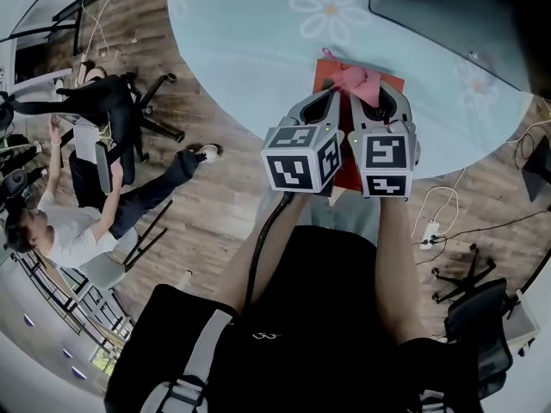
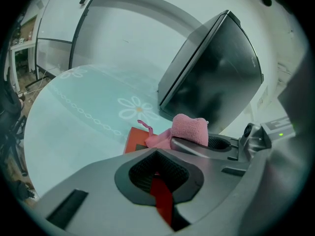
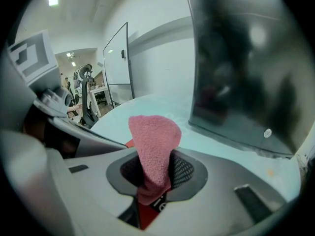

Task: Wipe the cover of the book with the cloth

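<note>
A red book lies at the near edge of the round table, which has a pale blue daisy cloth. My right gripper is over the book, shut on a pink cloth. In the right gripper view, the cloth sticks up from between the jaws, with the red cover showing below. My left gripper is close beside it over the book's left part, jaws shut. In the left gripper view, only the red of the book shows through the slit. From there the cloth and book corner lie just ahead.
A dark monitor stands at the back right of the table, close behind the book. A person sits by office chairs on the wooden floor at left. Cables and a power strip lie on the floor at right.
</note>
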A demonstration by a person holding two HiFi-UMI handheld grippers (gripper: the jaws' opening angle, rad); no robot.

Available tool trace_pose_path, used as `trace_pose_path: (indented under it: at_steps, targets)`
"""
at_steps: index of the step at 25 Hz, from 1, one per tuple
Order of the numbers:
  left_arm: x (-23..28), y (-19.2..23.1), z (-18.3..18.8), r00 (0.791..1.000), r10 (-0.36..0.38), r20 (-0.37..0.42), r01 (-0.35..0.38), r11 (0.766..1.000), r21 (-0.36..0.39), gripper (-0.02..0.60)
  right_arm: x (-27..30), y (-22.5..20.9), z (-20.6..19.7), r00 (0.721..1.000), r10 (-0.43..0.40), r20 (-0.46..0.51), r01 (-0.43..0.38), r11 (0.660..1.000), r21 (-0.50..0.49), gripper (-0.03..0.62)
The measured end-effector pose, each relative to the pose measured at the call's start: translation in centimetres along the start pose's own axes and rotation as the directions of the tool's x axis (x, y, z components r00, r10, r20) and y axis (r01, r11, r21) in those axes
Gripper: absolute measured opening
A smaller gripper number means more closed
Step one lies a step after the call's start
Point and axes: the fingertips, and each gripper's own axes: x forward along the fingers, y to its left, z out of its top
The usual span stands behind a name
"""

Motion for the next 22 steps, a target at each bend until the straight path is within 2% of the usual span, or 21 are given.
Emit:
trace_pose_path:
  at_steps: [8,22]
  targets:
    - [1.2,-2.0,-0.6,0.999,-0.023,-0.033,0.024,0.999,0.036,0.012,-1.0,-1.8,-0.8,1.0,-0.026,-0.014,0.026,1.0,0.015,0.095]
    - [3.6,-5.4,-1.9,0.993,-0.07,-0.098,0.076,0.995,0.057,0.012,-2.5,-5.6,-2.6,0.997,-0.068,-0.037,0.07,0.996,0.055,0.095]
